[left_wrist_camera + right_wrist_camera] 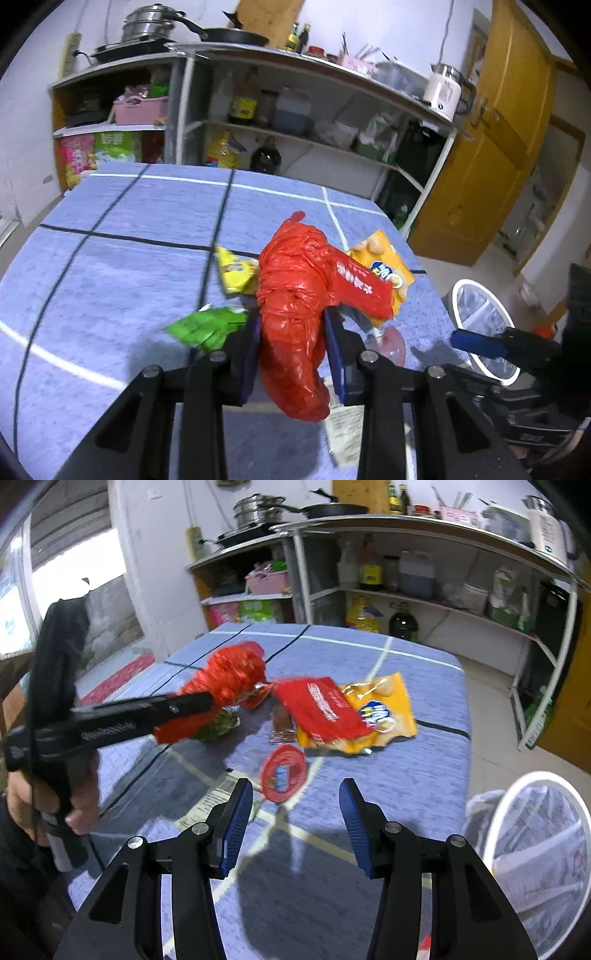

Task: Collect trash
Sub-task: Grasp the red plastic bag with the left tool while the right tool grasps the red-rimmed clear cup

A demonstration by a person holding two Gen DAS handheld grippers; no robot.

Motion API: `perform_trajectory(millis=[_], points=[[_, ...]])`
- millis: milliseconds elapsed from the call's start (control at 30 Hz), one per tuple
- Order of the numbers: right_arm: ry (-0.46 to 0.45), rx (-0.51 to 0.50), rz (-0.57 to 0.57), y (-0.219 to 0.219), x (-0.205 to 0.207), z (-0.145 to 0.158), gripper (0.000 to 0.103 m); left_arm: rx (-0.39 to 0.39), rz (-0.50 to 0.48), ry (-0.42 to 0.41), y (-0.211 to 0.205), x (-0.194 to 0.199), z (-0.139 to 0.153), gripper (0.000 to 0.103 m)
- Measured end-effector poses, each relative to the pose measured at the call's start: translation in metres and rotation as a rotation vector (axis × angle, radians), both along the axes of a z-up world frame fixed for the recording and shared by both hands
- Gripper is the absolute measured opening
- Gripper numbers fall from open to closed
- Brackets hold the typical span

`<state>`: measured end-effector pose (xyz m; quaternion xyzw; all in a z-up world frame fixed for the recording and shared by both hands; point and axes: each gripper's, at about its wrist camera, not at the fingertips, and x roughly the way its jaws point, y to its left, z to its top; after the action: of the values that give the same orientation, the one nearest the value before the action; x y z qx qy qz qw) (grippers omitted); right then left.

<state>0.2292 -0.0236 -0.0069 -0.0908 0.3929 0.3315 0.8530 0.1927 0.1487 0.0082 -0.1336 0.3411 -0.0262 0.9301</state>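
Note:
My left gripper [291, 325] is shut on a crumpled red plastic bag [295, 291] and holds it above the blue table; the bag also shows in the right wrist view [229, 675]. My right gripper [295, 805] is open and empty above the table's near edge. On the table lie a yellow chip bag [384, 709], a red wrapper [321, 709], a round red lid [282, 773], a brown wrapper [282, 725], a green wrapper [207, 326] and a yellow-green packet [236, 271]. A paper label [212, 803] lies by the right gripper's left finger.
A white-rimmed bin with a clear liner [532, 853] stands on the floor right of the table [424, 775]; it also shows in the left wrist view [480, 321]. Shelves with bottles and pans [295, 122] stand behind the table. A yellow door [491, 155] is at right.

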Motion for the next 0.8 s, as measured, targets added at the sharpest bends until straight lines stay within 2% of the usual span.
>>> perform_trajectory(millis=[167, 400, 800], points=[[0.009, -0.041, 0.049, 0.019, 0.012, -0.01, 0.05, -0.012, 0.014, -0.005, 0.015, -0.016, 0.002, 0.034], [0.071, -0.013, 0.065, 0.036, 0.027, -0.021, 0.05, -0.007, 0.016, -0.008, 0.022, -0.019, 0.002, 0.034], [0.053, -0.13, 0.026, 0.056, 0.032, -0.039, 0.05, -0.004, 0.017, 0.023, 0.031, -0.024, -0.007, 0.034]])
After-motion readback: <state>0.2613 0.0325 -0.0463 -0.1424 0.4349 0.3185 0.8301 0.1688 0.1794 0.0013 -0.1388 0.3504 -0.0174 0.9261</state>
